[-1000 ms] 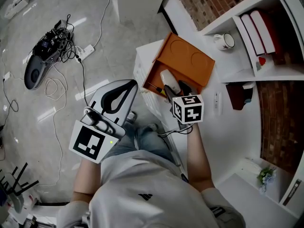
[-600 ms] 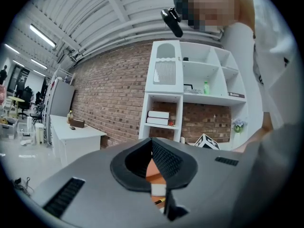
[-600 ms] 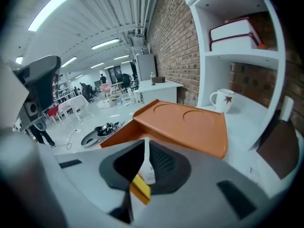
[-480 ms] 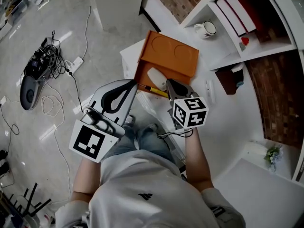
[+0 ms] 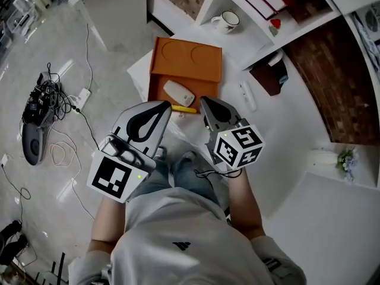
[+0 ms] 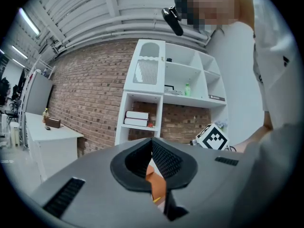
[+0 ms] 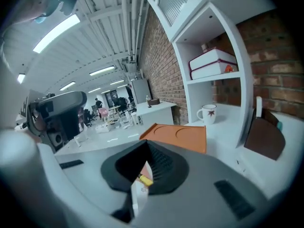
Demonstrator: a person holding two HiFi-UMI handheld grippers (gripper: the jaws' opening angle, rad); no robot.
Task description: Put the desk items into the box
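The right tool point(image 5: 206, 101), jaws just closed on nothing, hangs just short of the orange box point(image 5: 187, 61). The left tool point(image 5: 165, 105) alongside is shut, empty.

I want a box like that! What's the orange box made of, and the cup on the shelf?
The orange box looks like matt moulded plastic: even colour, rounded corners, two round dents pressed into its open lid; coated board is possible. The cup looks like glazed ceramic: smooth white, thick handle, small red print.
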